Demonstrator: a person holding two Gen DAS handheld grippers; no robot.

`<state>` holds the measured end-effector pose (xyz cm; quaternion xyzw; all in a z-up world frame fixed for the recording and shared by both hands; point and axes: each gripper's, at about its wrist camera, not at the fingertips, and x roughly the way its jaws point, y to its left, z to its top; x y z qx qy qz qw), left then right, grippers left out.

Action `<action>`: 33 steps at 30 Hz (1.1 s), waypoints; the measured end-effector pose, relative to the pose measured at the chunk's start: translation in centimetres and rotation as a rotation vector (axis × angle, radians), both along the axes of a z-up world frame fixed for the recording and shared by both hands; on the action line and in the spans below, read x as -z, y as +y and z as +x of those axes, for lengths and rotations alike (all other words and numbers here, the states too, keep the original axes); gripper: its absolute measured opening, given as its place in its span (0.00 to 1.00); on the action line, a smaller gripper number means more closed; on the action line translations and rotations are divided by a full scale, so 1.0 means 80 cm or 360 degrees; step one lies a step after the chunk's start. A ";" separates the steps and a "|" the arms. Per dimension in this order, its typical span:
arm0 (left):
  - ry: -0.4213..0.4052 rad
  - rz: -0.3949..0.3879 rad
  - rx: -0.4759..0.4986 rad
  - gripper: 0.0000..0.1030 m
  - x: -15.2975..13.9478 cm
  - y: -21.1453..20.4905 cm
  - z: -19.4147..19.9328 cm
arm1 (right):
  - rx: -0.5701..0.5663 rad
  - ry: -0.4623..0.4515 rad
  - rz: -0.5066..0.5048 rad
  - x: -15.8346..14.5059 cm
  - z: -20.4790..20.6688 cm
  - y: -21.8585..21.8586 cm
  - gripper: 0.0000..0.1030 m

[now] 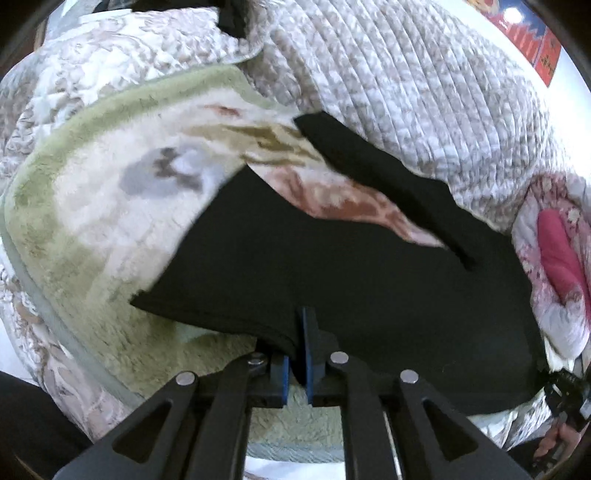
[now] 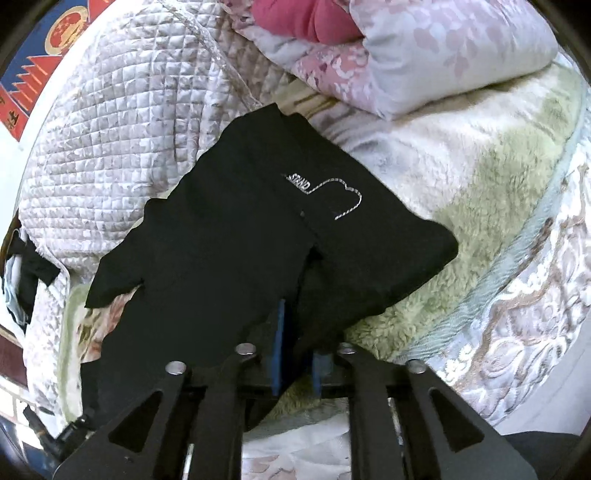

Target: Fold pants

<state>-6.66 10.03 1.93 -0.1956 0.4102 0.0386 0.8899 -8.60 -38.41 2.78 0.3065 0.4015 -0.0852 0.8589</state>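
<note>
Black pants (image 1: pixel 351 277) lie folded on a fuzzy cream and green blanket (image 1: pixel 92 221), one leg (image 1: pixel 388 173) stretching off toward the quilt. My left gripper (image 1: pixel 297 328) is shut on the near edge of the pants, with the cloth pinched between its blue pads (image 1: pixel 307 354). In the right wrist view the pants (image 2: pixel 240 221) show a silver stitched outline and the word "STAND" (image 2: pixel 325 192). There my right gripper (image 2: pixel 298 325) has a thick bunch of the black cloth filling the narrow gap between its pads (image 2: pixel 279 332); cloth drapes over the fingertips and hides them.
A quilted grey-white cover (image 1: pixel 406 74) (image 2: pixel 110 129) lies beyond the pants. A pink floral duvet (image 2: pixel 424 55) with a red garment (image 2: pixel 310 18) sits at the back right. Another black garment (image 2: pixel 29 273) lies far left. The bed's edge runs close under both grippers.
</note>
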 end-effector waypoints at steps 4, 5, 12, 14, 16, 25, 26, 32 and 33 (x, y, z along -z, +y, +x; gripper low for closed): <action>0.0062 -0.0064 -0.0139 0.12 0.008 0.027 0.003 | 0.0039 -0.0022 0.0049 -0.003 -0.005 -0.005 0.18; 0.0071 -0.0085 -0.0167 0.12 0.009 0.032 0.004 | 0.0049 -0.0026 0.0050 -0.004 -0.006 -0.005 0.18; 0.0040 0.0074 -0.0224 0.04 0.002 0.031 0.004 | 0.0152 -0.0047 -0.0020 -0.007 -0.008 -0.016 0.02; -0.0009 0.0141 -0.0239 0.04 -0.009 0.028 -0.002 | 0.0172 -0.0053 0.0003 -0.007 -0.012 -0.018 0.02; -0.0039 0.0188 -0.0244 0.04 -0.020 0.027 -0.008 | 0.0198 -0.0060 -0.0020 -0.011 -0.018 -0.018 0.01; 0.0057 0.0279 -0.0279 0.05 -0.016 0.030 -0.013 | 0.0286 0.0057 -0.0078 -0.014 -0.029 -0.016 0.13; 0.0049 0.0304 -0.0306 0.07 -0.020 0.031 -0.017 | 0.0312 0.0060 -0.0089 -0.016 -0.033 -0.016 0.22; -0.0005 0.0428 -0.0478 0.08 -0.043 0.050 -0.030 | 0.0334 -0.0050 -0.0338 -0.048 -0.048 -0.003 0.25; -0.0035 0.0416 -0.0427 0.08 -0.047 0.046 -0.027 | 0.0206 -0.0074 -0.0383 -0.051 -0.037 0.011 0.25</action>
